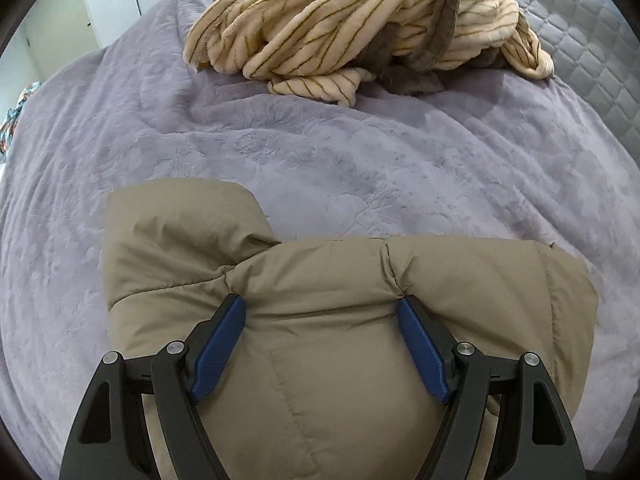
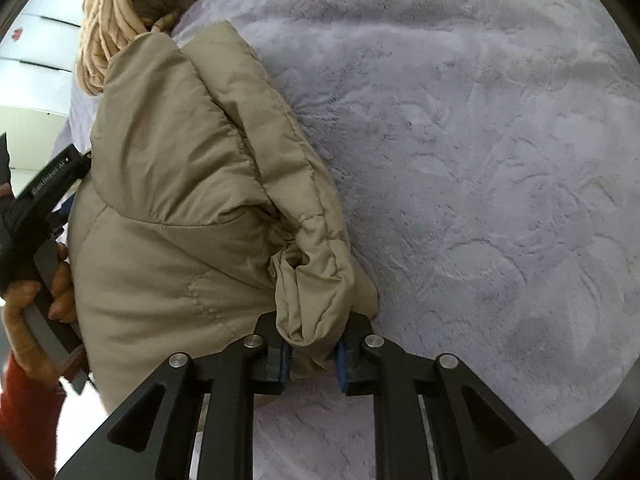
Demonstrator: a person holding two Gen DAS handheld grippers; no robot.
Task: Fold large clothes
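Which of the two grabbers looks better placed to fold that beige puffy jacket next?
The right hand-held gripper, probably: it is shut on a bunched edge of the jacket, ready to carry it over. The left hand-held gripper is open, just pressing on the padding.

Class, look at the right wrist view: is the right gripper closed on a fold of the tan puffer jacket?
Yes, the right gripper pinches a bunched fold of the tan puffer jacket between its blue pads.

Bare blanket (image 1: pixel 360 168) before striped heap (image 1: pixel 360 20)
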